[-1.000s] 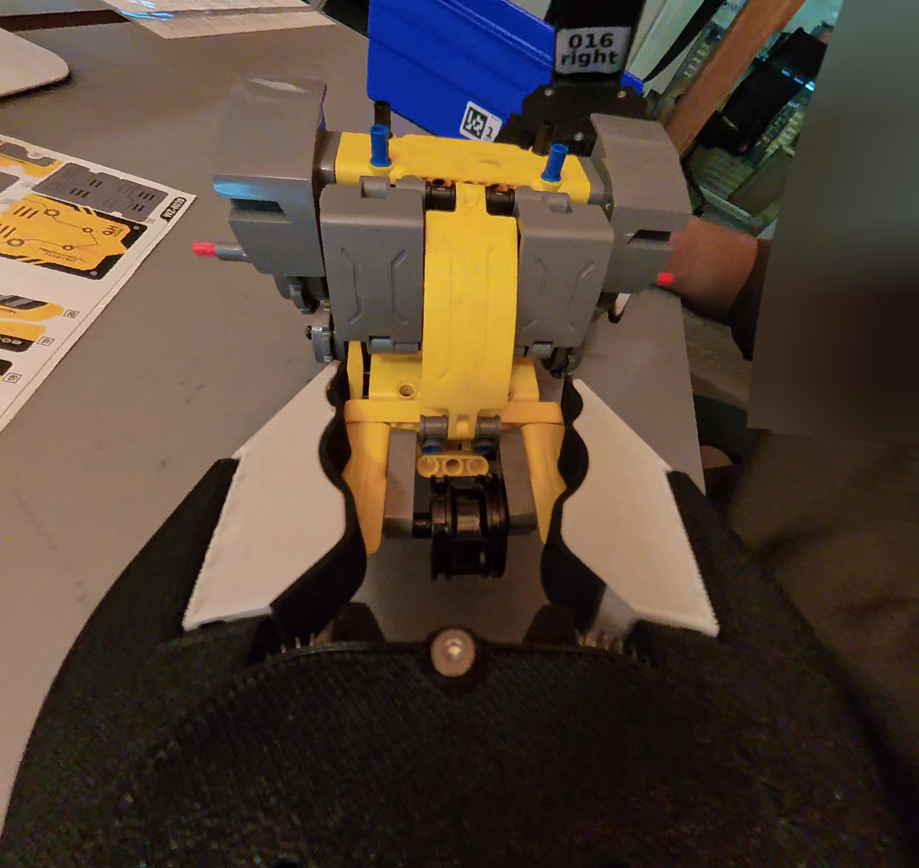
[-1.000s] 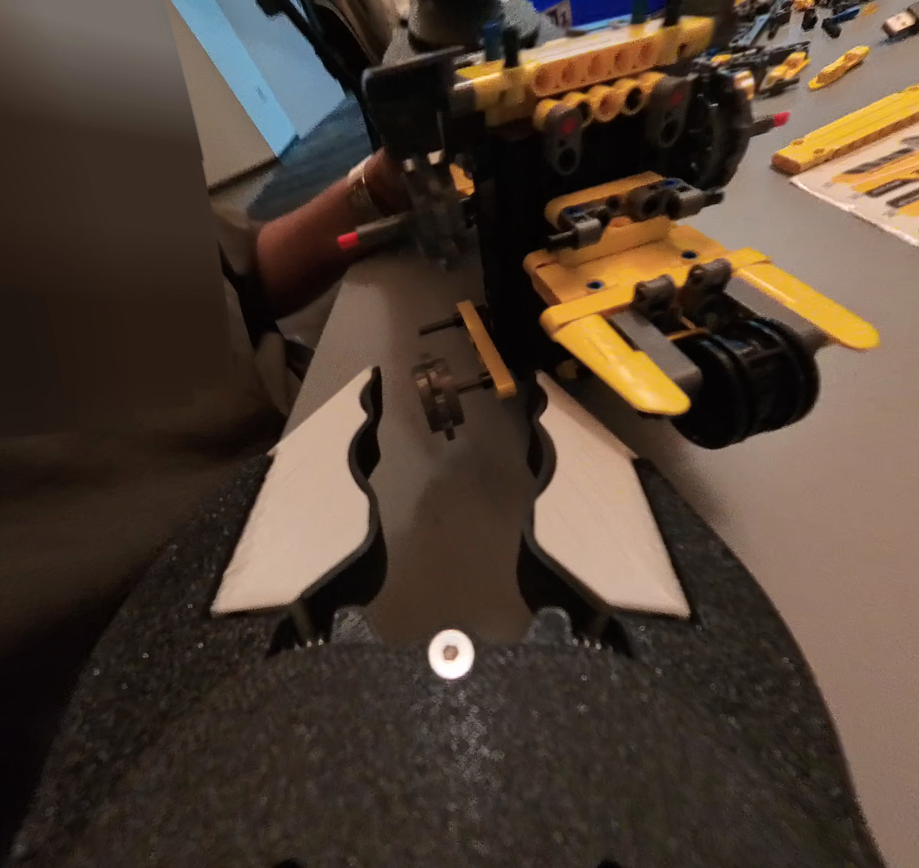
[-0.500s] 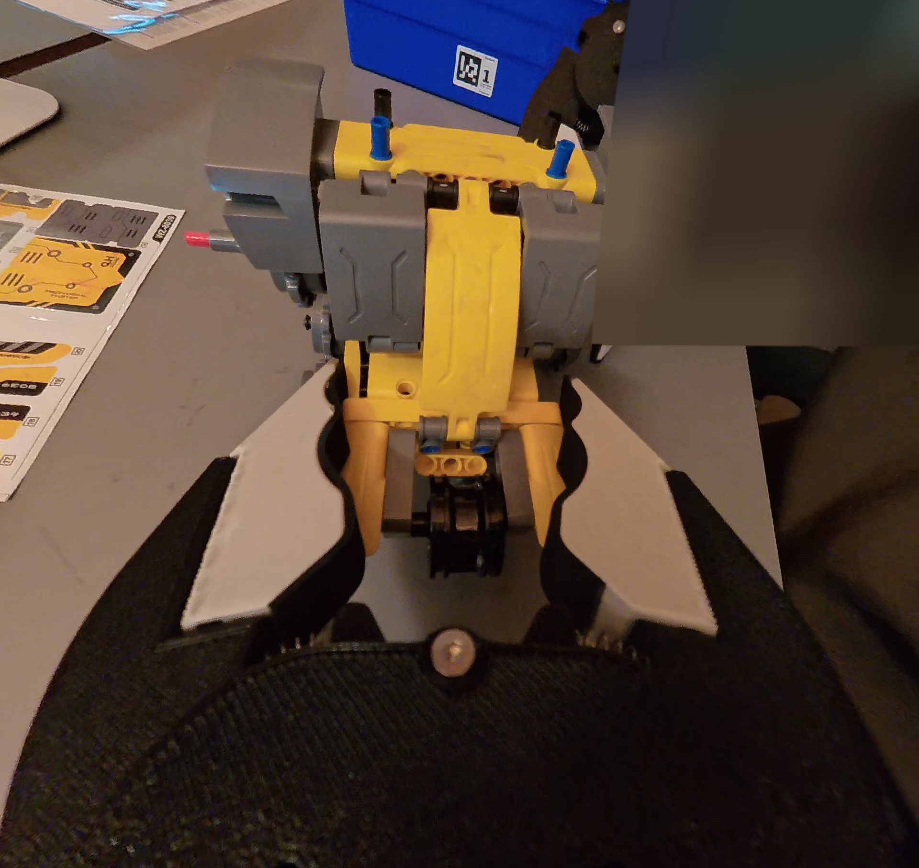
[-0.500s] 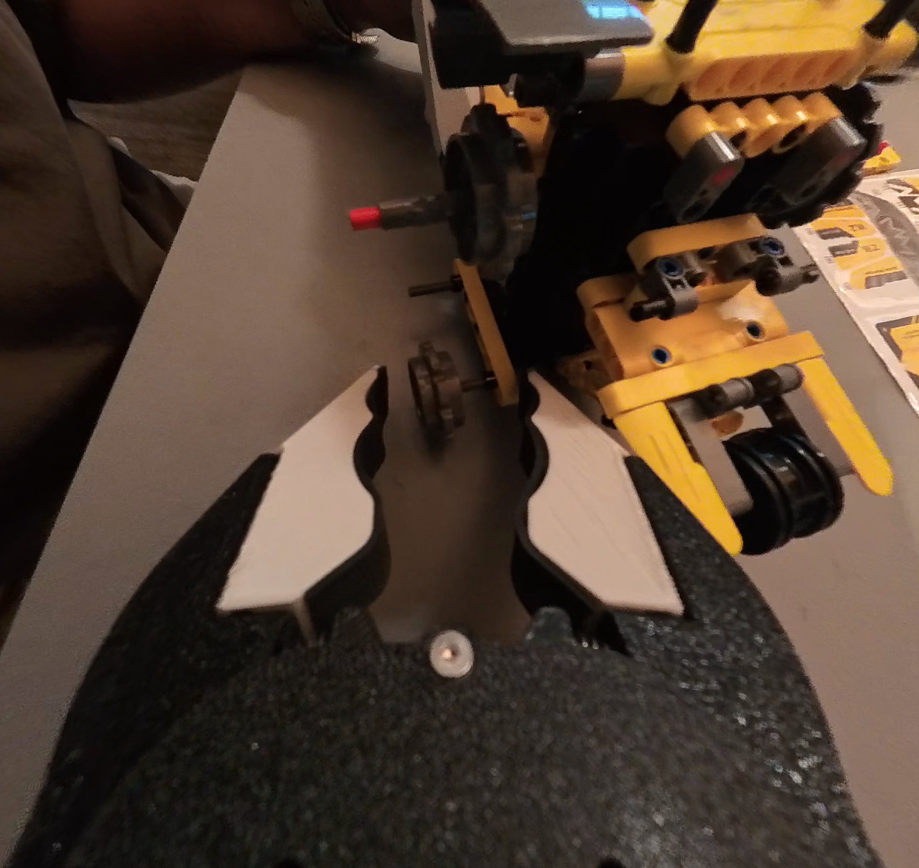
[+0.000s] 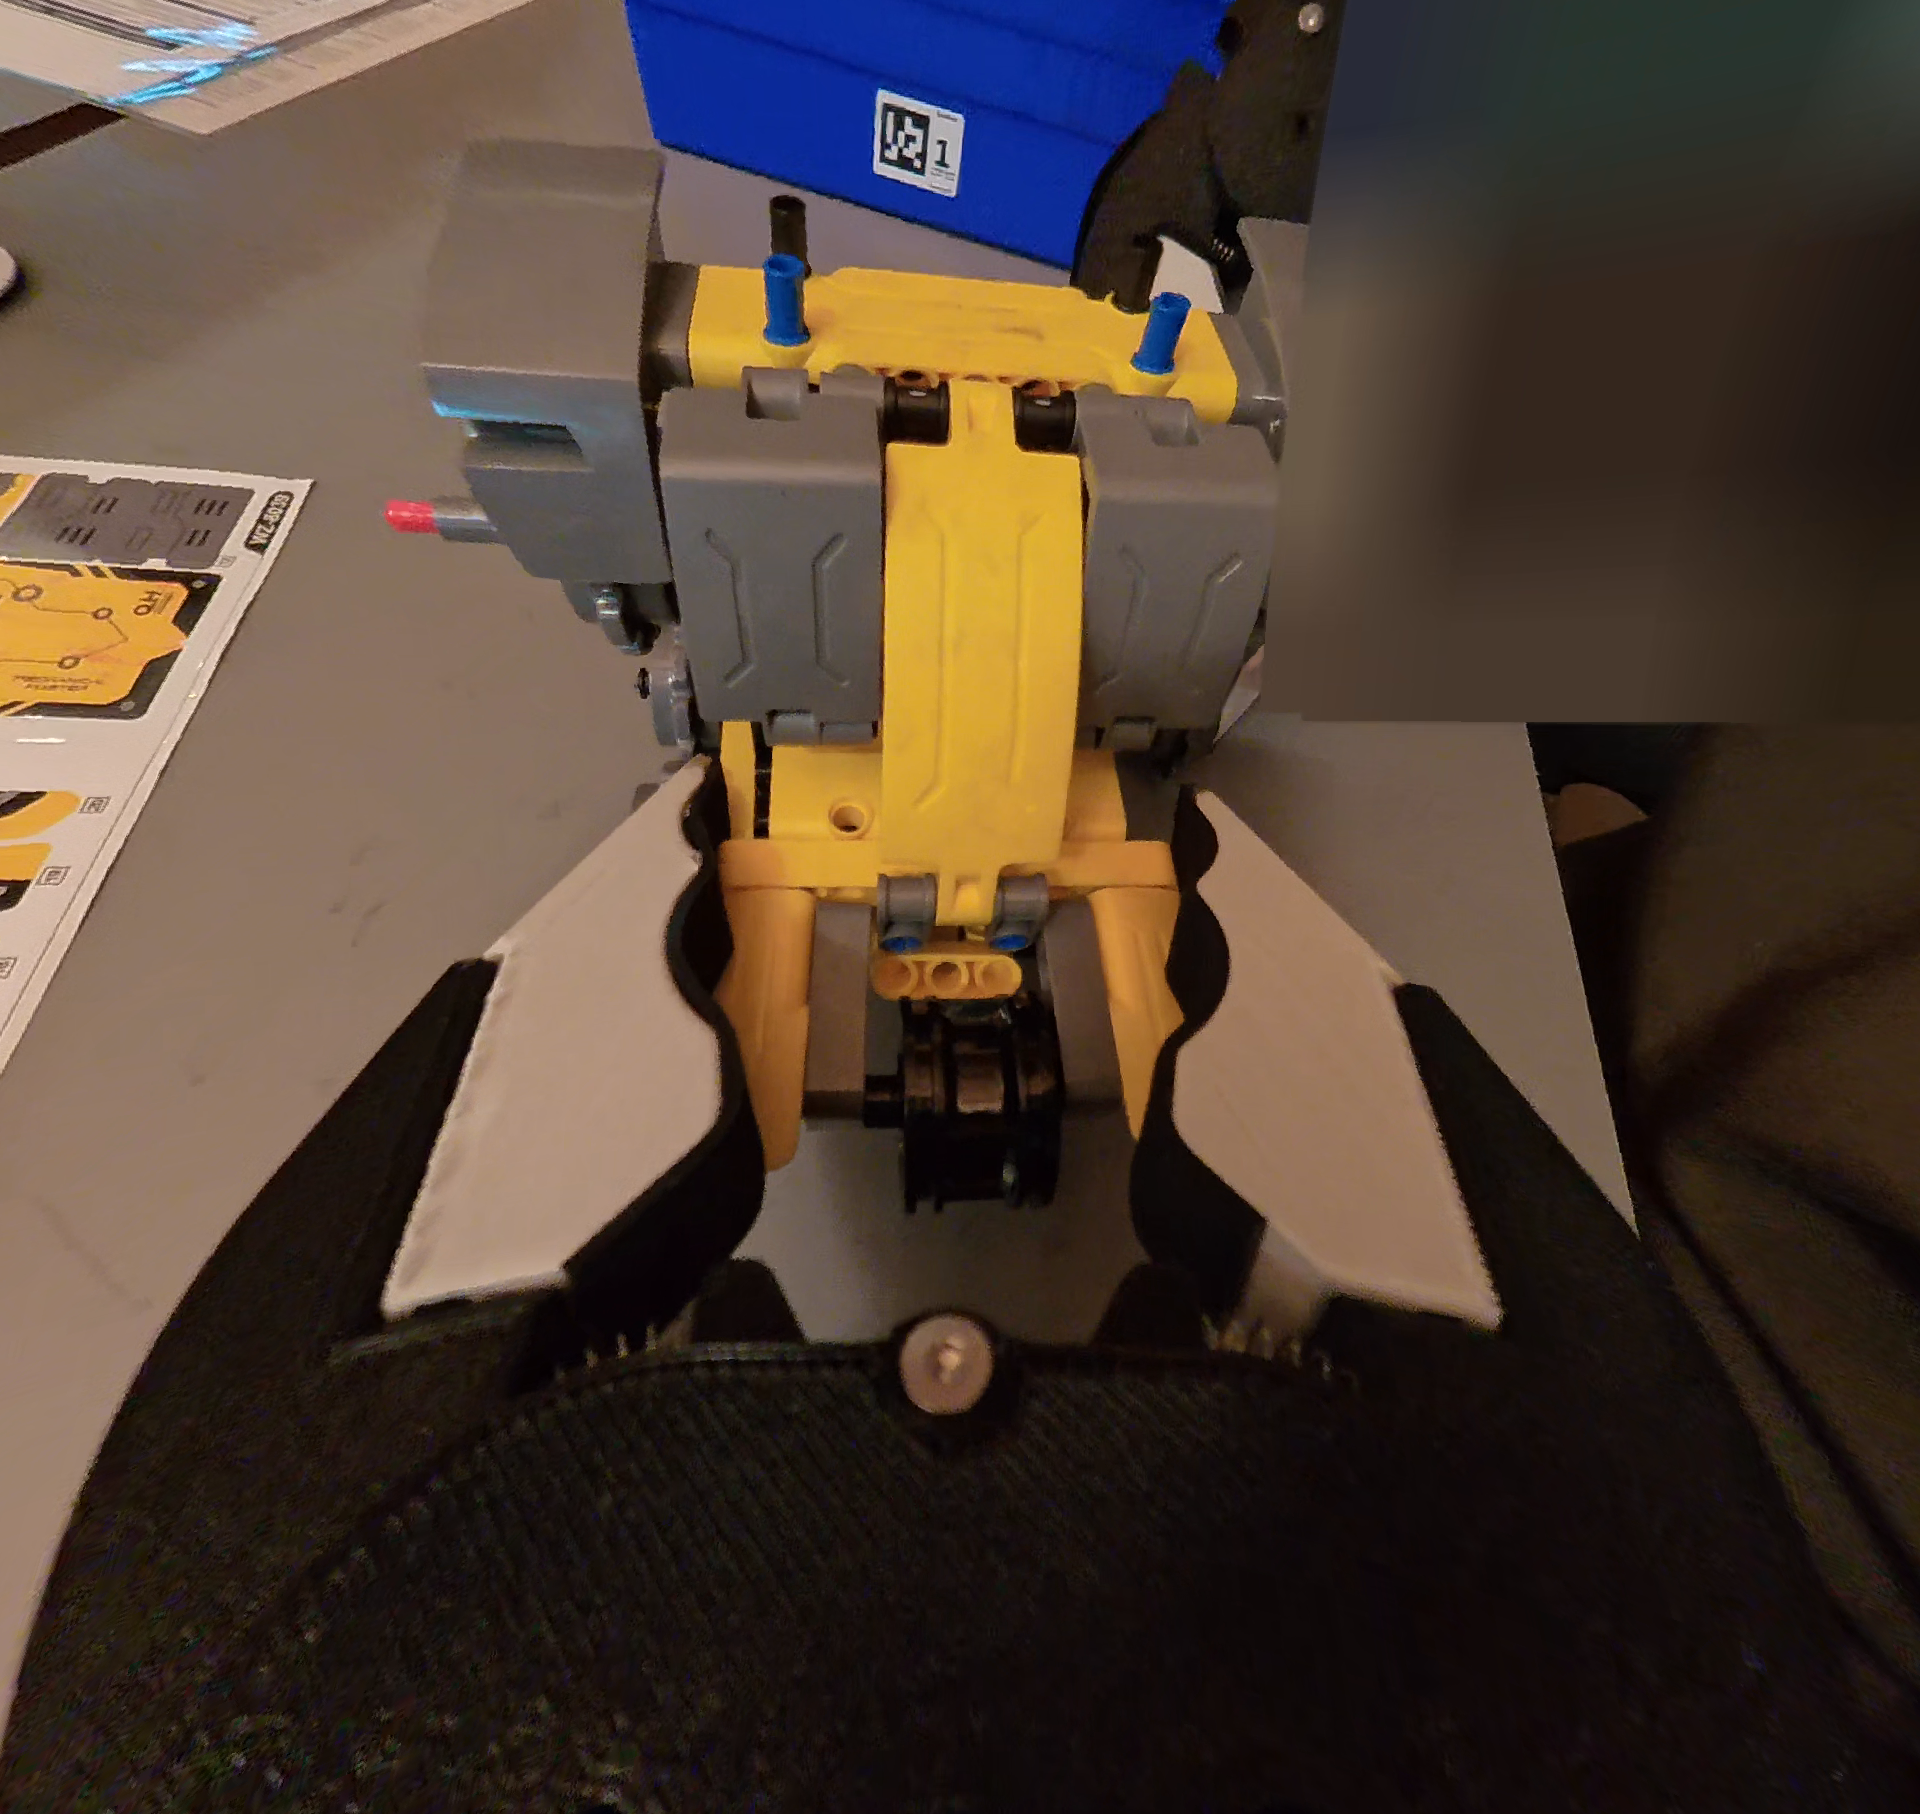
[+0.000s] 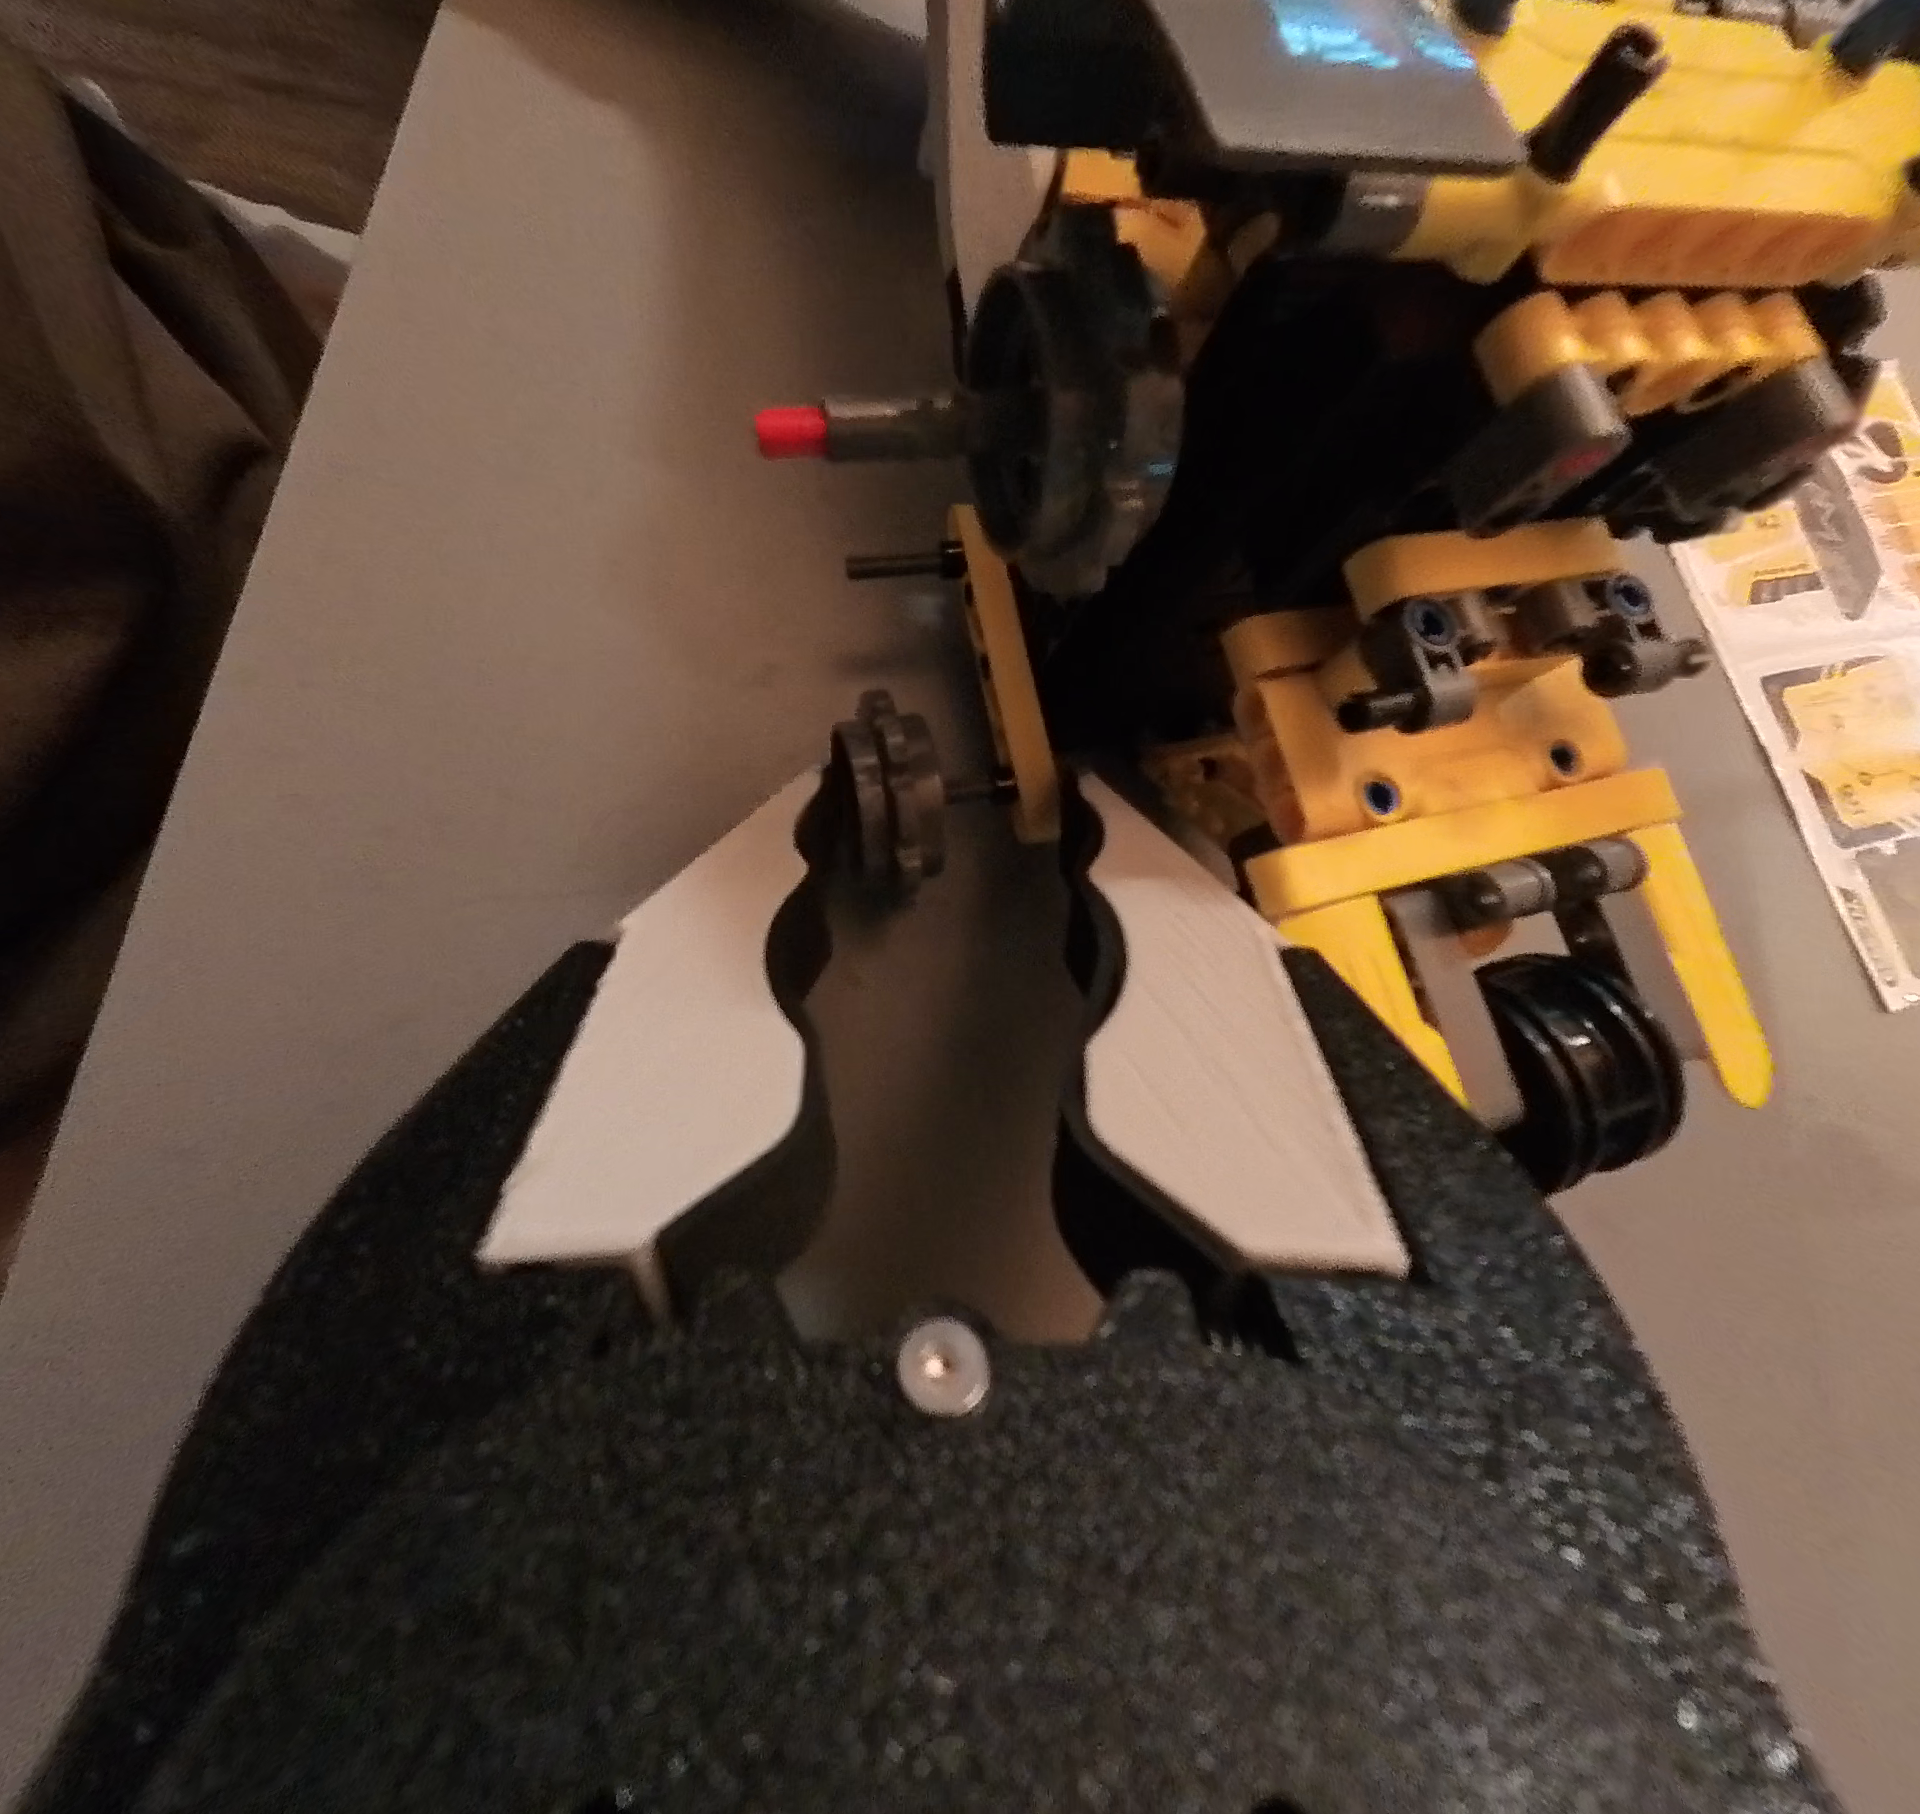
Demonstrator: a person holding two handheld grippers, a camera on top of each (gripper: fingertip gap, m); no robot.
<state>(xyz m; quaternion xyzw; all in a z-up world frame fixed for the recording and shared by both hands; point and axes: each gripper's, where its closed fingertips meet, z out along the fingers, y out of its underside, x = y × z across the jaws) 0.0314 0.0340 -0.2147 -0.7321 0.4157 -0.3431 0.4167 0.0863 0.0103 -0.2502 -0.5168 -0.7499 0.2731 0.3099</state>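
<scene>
A yellow and grey brick-built model [image 5: 977, 601] stands on the grey table [image 5: 364, 881]. My left gripper [image 5: 945, 788] is shut on its yellow lower part, one finger on each side; a black wheel sits below between the fingers. In the right wrist view the model [image 6: 1403, 725] fills the upper right. A small dark gear [image 6: 894, 808] on a thin axle sticks out of its yellow side beam. My right gripper [image 6: 945, 788] is open, its tips either side of that gear and the beam end. A red-tipped axle [image 6: 795, 432] sticks out above.
A blue bin [image 5: 935, 29] with a square marker tag stands behind the model. A sticker sheet [image 5: 104, 673] lies at left, a printed paper [image 5: 208, 8] at far left. The table edge [image 6: 343, 414] and a person's clothing are to the left of my right gripper. One gripper's finger ends stand about 8 cm off the other's.
My right gripper has moved in toward the model's side, so the small gear now sits between its tips. My left gripper keeps its hold; its view has tilted slightly toward the blue bin.
</scene>
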